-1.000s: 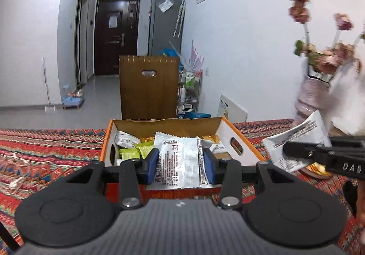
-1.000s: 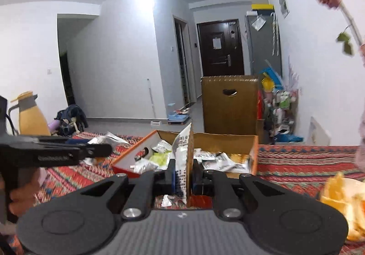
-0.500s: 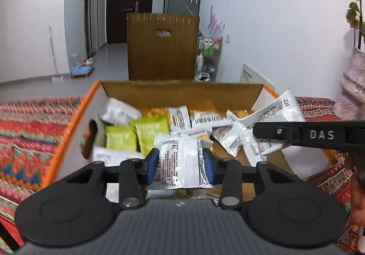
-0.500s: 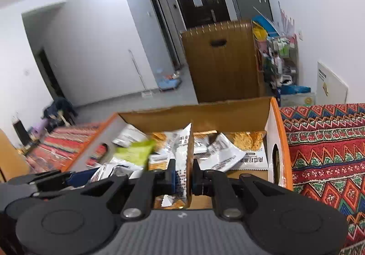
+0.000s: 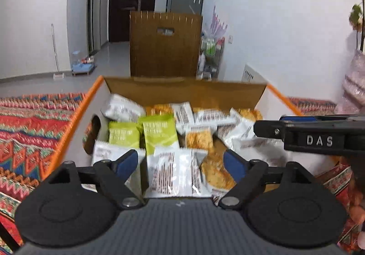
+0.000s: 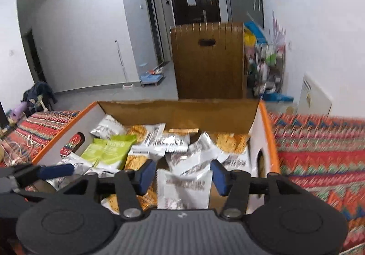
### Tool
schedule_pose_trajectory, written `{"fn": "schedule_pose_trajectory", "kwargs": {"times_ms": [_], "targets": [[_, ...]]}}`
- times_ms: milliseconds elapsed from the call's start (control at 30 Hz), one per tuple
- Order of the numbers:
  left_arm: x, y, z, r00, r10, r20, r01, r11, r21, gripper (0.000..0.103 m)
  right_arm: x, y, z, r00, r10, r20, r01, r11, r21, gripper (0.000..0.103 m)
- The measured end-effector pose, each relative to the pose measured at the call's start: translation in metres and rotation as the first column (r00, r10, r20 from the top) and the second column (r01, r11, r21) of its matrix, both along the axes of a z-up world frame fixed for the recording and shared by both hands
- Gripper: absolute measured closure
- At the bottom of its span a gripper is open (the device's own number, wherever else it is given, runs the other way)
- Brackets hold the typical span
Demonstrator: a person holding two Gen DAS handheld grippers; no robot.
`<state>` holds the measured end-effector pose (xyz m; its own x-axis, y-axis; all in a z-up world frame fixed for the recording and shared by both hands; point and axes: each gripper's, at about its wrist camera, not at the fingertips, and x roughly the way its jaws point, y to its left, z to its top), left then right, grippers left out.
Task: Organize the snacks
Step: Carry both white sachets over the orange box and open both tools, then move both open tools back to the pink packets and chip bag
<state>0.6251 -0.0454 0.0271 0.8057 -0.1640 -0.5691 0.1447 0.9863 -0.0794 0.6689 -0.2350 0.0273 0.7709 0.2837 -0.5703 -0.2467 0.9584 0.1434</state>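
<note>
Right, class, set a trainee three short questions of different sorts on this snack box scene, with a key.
1. True or false: the left gripper is shut on a packet.
2. What colour are the two matching packets near the left wall of the box? A green, B blue, C red.
3. Fill in: the white packet between the right gripper fingers lies in the ____.

Key: 1 false, both grippers are open; 2 A; 3 box.
</note>
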Motion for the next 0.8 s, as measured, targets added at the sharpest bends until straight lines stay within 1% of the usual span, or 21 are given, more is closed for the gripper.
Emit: {"fn": "schedule_pose_trajectory", "kwargs": {"times_ms": [33, 100, 200, 233, 333, 400, 500, 567, 667, 733, 800], "targets": [[-0.004, 0.001, 0.006, 1.000, -0.004, 0.010, 0.004, 1.000, -0.009, 0.017, -0.007, 0.000, 0.006, 1.000, -0.009, 0.024, 0.010, 1.000, -0.017, 0.048], [-0.016, 0.003, 0.019, 1.000, -0.005, 0.026, 0.006, 1.000, -0.025, 0.016, -0.018, -0.004, 0.020, 0.998, -0.020, 0.058, 0.021, 0.999, -0.026, 0.044], [-0.043, 0.004, 0.039, 0.999, -0.023, 0.045, 0.024, 1.000, -0.013, 0.016, -0.043, -0.009, 0.038, 0.996, -0.019, 0.091, 0.021, 1.000, -0.020, 0.040], [-0.054, 0.004, 0.045, 0.998, -0.028, 0.055, 0.029, 1.000, -0.011, 0.014, -0.053, -0.010, 0.044, 0.995, -0.010, 0.096, 0.012, 1.000, -0.024, 0.040], [-0.094, 0.009, 0.066, 0.995, -0.048, 0.087, 0.049, 0.999, -0.008, 0.008, -0.087, -0.014, 0.063, 0.992, 0.010, 0.124, -0.004, 0.999, -0.048, 0.036], [-0.125, 0.012, 0.079, 0.992, -0.059, 0.111, 0.060, 0.998, 0.000, 0.006, -0.114, -0.019, 0.075, 0.989, 0.009, 0.146, 0.000, 0.998, -0.060, 0.027], [-0.176, 0.017, 0.093, 0.987, -0.074, 0.142, 0.073, 0.997, 0.012, 0.003, -0.158, -0.027, 0.091, 0.985, 0.011, 0.173, 0.003, 0.997, -0.082, 0.023], [-0.211, 0.020, 0.099, 0.985, -0.084, 0.152, 0.082, 0.996, 0.021, 0.001, -0.191, -0.030, 0.096, 0.984, 0.018, 0.178, 0.001, 0.994, -0.108, 0.019], [-0.265, 0.024, 0.099, 0.982, -0.087, 0.169, 0.084, 0.996, 0.027, 0.000, -0.242, -0.032, 0.098, 0.982, 0.041, 0.187, -0.015, 0.990, -0.141, 0.015], [-0.298, 0.026, 0.094, 0.981, -0.087, 0.176, 0.083, 0.996, 0.027, 0.000, -0.279, -0.033, 0.093, 0.980, 0.054, 0.193, -0.023, 0.987, -0.158, 0.014], [-0.330, 0.029, 0.085, 0.983, -0.074, 0.166, 0.071, 0.997, 0.024, 0.000, -0.312, -0.032, 0.084, 0.981, 0.064, 0.183, -0.033, 0.985, -0.168, 0.012]]}}
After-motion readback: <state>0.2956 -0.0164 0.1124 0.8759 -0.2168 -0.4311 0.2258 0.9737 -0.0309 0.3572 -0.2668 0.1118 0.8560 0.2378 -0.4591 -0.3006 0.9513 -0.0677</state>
